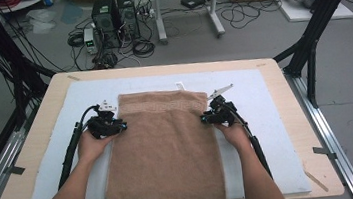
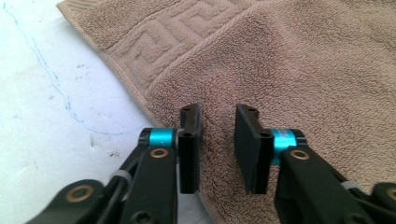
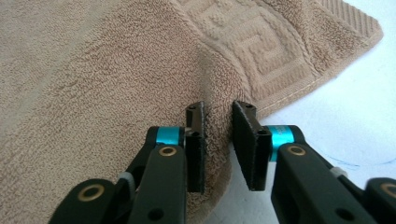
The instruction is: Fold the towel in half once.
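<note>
Brown towel (image 1: 163, 151) lies flat down the middle of the worktop (image 1: 33, 141), on a pale blue mat (image 1: 262, 120); its near end hangs over the worktop's near edge, its patterned far end stops short of the far edge. Left tongs (image 1: 123, 126) sit at the towel's left edge, toward its far corner. In the left gripper view the jaws straddle that edge with a gap between pads (towel pile between them, not pinched). Right tongs (image 1: 204, 120) sit at the towel's right edge, opposite. In the right gripper view a raised fold of towel edge stands between the narrowed jaws; I cannot tell whether the pads press it.
</note>
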`<state>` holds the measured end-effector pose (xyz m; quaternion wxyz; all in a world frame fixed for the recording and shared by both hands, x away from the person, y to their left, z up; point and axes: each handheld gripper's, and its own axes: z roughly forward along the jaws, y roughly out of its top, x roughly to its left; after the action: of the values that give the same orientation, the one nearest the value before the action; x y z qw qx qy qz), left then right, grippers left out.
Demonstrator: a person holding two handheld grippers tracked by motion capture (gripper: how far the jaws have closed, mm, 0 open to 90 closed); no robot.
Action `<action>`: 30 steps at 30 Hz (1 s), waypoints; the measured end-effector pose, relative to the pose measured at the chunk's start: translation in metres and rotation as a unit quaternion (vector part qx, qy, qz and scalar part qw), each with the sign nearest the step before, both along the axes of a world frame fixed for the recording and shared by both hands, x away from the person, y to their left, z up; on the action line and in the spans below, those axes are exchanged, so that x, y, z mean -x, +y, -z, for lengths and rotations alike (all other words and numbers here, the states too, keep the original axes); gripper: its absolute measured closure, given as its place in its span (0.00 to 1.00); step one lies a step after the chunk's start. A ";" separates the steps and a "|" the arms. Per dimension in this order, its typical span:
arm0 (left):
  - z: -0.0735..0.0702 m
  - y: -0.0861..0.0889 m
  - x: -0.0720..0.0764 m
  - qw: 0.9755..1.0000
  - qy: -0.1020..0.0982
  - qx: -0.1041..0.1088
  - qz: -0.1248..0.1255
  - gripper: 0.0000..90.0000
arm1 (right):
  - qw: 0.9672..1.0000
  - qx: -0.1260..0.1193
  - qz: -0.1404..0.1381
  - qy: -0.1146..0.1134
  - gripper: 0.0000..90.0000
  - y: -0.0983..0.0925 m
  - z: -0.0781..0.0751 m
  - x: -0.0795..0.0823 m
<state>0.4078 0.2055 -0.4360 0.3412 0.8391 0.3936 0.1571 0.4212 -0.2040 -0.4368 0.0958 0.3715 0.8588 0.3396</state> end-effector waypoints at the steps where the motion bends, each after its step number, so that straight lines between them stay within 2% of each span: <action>1: 0.000 0.000 0.000 1.000 0.001 0.002 0.001 0.85 | 1.000 -0.002 -0.003 0.004 0.89 0.000 0.000 0.000; 4: 0.000 0.000 0.000 1.000 0.004 0.006 0.003 0.90 | 1.000 -0.002 -0.005 0.002 0.91 0.001 0.000 0.000; 7: 0.000 0.000 0.000 1.000 0.007 0.010 0.003 0.93 | 1.000 -0.008 -0.001 0.009 0.91 0.000 0.000 0.000; 18: -0.002 0.004 -0.001 1.000 0.017 0.025 0.002 0.96 | 1.000 -0.015 -0.006 0.011 0.92 -0.002 -0.001 0.000; 24: -0.008 0.007 0.001 0.999 0.008 0.040 0.007 0.96 | 1.000 -0.021 -0.007 0.004 0.93 -0.007 -0.009 0.002; 30: -0.019 0.008 0.007 0.998 -0.009 0.052 0.013 0.96 | 0.999 -0.035 -0.014 -0.014 0.93 -0.010 -0.019 0.006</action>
<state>0.4010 0.2136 -0.4171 0.3905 0.8237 0.3868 0.1394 0.4150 -0.2145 -0.4177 0.0899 0.3577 0.8502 0.3756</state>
